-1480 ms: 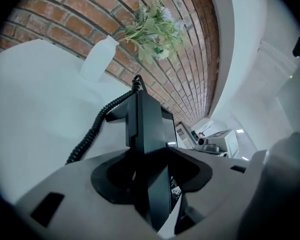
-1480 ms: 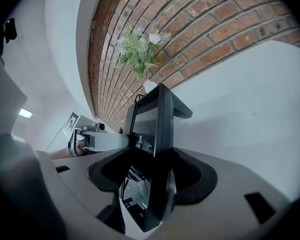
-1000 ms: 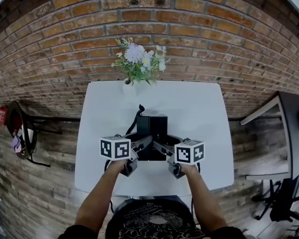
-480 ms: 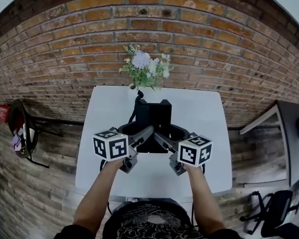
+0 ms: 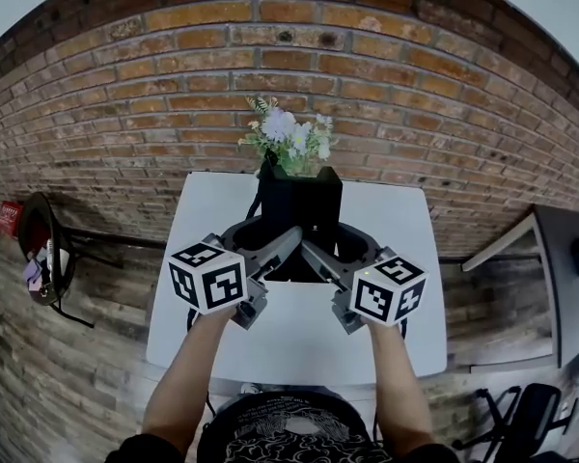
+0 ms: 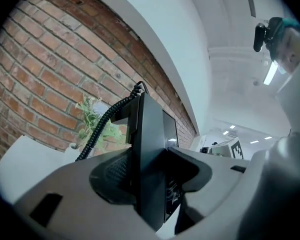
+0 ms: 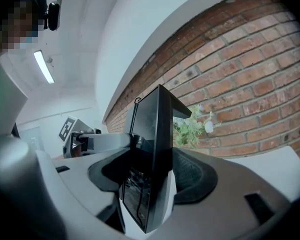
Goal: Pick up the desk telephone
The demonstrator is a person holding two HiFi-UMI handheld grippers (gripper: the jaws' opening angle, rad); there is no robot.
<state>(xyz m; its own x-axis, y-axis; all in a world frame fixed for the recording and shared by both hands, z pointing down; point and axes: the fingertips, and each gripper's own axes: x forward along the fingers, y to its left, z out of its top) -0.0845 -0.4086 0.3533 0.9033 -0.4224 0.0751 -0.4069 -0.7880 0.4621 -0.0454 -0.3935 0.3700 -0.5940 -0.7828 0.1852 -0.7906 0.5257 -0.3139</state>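
- Desk telephone (image 5: pixel 301 205) is black and held up above the white counter (image 5: pixel 299 350). Both grippers carry it, one on each side.
- Left gripper (image 5: pixel 282 244): jaws pinch the telephone's left side. In the left gripper view (image 6: pixel 150 176) the telephone (image 6: pixel 150 149) shows edge-on as a thin dark slab, with a pad pressed against each face.
- Right gripper (image 5: pixel 316 251): jaws pinch the telephone's right side. In the right gripper view (image 7: pixel 150 176) it looks the same, with the telephone (image 7: pixel 155 134) clamped edge-on and its screen face to the left.
- Each gripper shows in the other's view, across the telephone, with its marker cube visible.
- Coiled cord (image 6: pixel 102 126) runs from the telephone's top edge down to the left. In the head view the cord (image 5: pixel 259 199) hangs along the telephone's left side.
- Flowers (image 5: pixel 291 141) in a white vase stand at the far edge of the counter against the brick wall (image 5: pixel 415 95). In the head view the telephone covers the vase.
- Bare forearms reach in from the bottom of the head view, with the hands behind the marker cubes.
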